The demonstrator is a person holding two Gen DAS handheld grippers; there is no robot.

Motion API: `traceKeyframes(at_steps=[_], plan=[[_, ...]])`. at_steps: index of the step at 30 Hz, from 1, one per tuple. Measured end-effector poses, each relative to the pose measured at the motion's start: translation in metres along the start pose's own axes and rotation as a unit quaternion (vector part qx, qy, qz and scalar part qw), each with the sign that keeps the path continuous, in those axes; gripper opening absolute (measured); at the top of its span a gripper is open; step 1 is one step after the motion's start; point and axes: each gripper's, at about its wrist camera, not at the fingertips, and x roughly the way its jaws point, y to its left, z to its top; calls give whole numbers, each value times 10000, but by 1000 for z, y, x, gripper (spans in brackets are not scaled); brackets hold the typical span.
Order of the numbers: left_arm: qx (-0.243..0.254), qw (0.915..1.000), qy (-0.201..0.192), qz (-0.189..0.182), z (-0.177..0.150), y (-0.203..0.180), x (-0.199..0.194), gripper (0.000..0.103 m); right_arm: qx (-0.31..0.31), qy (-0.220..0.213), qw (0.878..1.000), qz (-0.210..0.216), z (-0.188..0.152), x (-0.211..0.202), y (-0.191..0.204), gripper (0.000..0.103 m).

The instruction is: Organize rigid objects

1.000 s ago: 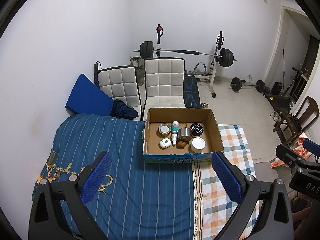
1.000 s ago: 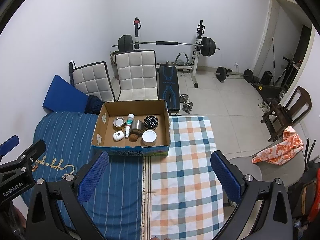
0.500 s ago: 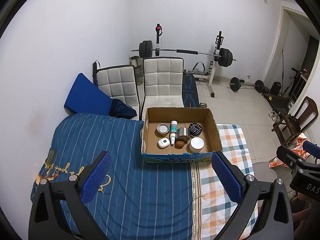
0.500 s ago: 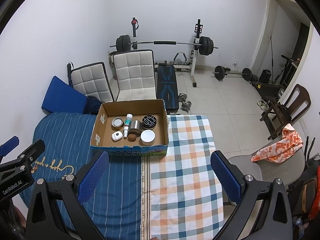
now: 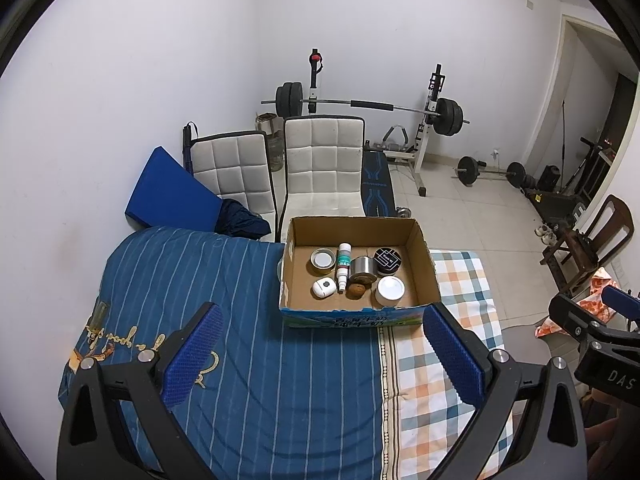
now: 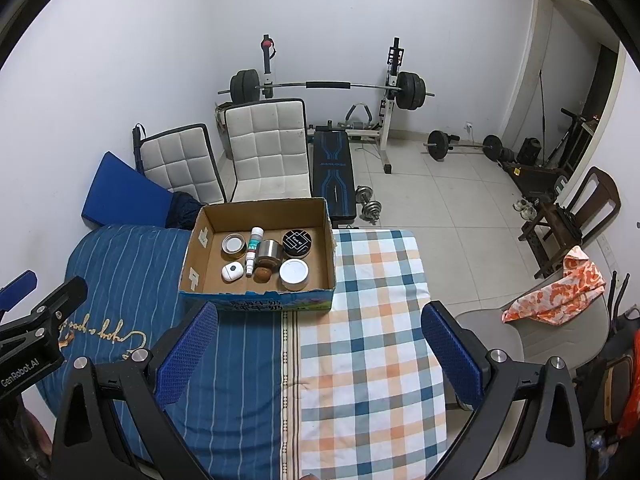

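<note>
Where stripes meet plaid, cardboard box (rectangular) rests.

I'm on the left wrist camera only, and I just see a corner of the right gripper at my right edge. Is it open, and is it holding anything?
Observer: The right gripper is open, with nothing between its blue pads. It hangs over the checked cloth, short of the cardboard box.
Operator: I see the box's left inner wall almost edge-on. Anything on it?
Observer: Two pale patches are stuck to that wall, one nearer the front and one nearer the back.
Operator: What's on the floor by the black bench?
Observer: A pair of dumbbells lies on the tiles, to the right of the black bench at its near end.
</note>
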Motion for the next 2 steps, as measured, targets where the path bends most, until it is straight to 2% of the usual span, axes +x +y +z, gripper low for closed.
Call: traceKeyframes(at_steps=[2], plan=[[-21, 10000, 6, -37, 1, 0, 0, 103, -1, 0, 10000, -4, 0, 0, 0, 103]])
